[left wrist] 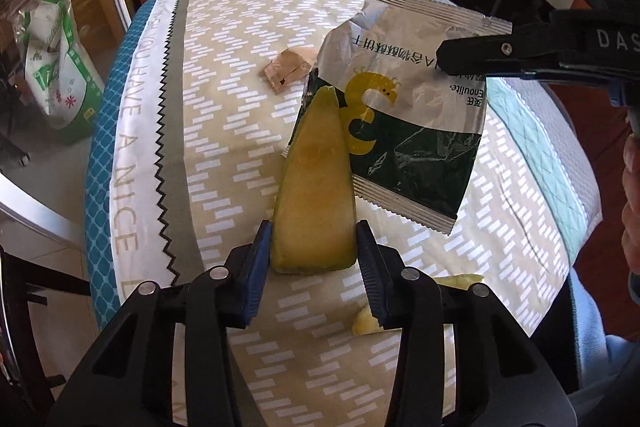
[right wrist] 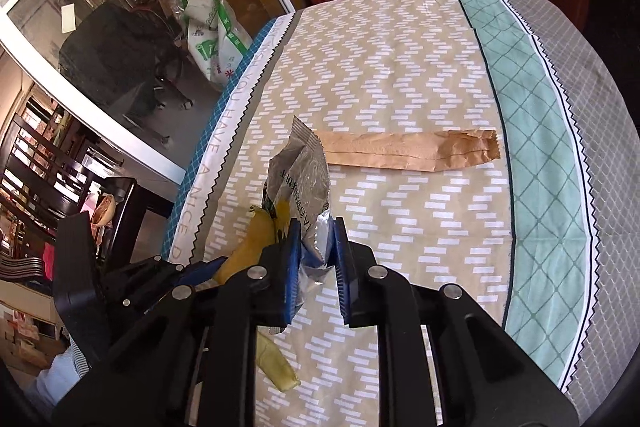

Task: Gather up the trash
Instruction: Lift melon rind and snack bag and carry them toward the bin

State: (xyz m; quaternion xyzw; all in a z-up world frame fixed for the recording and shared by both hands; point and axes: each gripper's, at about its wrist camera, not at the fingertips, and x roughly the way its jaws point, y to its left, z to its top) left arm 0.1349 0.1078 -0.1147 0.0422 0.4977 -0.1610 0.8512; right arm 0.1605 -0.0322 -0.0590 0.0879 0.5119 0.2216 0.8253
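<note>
While held above tablecloth [left wrist: 224,131], melon rind wedge [left wrist: 316,195] yellow-green, tapering far; snack wrapper [left wrist: 412,115] crinkled, silver, green, torn open. Left gripper [left wrist: 316,251] half-closed, pinching rind's wide near end. Right gripper [right wrist: 316,247] nearly closed, clamping wrapper's edge.

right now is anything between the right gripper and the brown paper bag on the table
Nothing on the cloth blocks it, but the right gripper is already shut on the foil wrapper, which hangs just before the paper bag.
</note>
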